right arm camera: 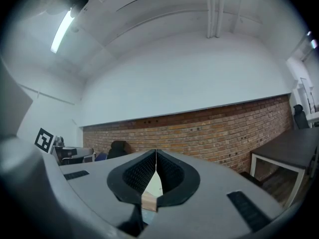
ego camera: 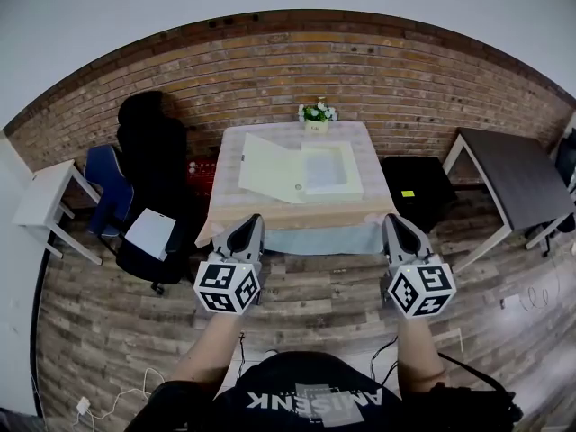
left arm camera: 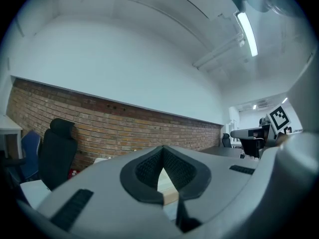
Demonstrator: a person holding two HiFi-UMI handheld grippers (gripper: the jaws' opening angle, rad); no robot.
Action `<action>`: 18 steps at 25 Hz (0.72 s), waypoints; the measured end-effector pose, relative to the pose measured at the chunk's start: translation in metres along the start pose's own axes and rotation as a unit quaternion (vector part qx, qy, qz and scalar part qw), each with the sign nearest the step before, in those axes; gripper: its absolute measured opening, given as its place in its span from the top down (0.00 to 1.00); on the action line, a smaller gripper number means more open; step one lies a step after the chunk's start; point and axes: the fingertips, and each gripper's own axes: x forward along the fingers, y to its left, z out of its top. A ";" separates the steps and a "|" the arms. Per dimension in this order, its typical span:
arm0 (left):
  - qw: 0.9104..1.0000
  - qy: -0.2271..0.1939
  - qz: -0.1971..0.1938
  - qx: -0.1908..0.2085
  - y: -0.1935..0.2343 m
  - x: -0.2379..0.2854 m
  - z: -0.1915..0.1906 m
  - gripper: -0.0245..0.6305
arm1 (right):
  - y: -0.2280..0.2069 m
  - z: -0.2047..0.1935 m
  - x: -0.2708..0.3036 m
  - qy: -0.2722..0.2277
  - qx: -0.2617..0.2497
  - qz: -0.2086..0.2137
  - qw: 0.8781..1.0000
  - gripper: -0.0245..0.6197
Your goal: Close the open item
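We hold both grippers level at the lower middle of the head view, short of the table's (ego camera: 270, 212) near edge. The left gripper (ego camera: 252, 222) has its jaws pressed together with nothing between them, and so does the right gripper (ego camera: 394, 222).

The open box (ego camera: 331, 171) lies on the table in the upper middle of the frame, above and between the two grippers and well apart from both. Its lid (ego camera: 270, 169) is folded out flat to the left of the base, so the pair stretches across the frame and the hinge runs up the frame, away from us. The lid's free edge sits almost straight above the left gripper, so we judge that hand the nearer one to swing it rightward over the base.
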 end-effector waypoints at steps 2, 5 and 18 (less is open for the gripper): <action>1.000 0.002 0.003 0.001 -0.003 0.003 -0.001 0.94 | -0.005 0.000 -0.001 -0.002 0.003 0.000 1.000 0.90; 1.000 0.005 0.008 -0.001 -0.008 0.007 -0.003 0.94 | -0.014 0.000 -0.004 -0.006 0.010 0.002 1.000 0.90; 0.999 0.011 0.030 -0.005 -0.031 0.025 -0.024 0.94 | -0.051 -0.014 -0.004 -0.001 0.005 0.021 1.000 0.90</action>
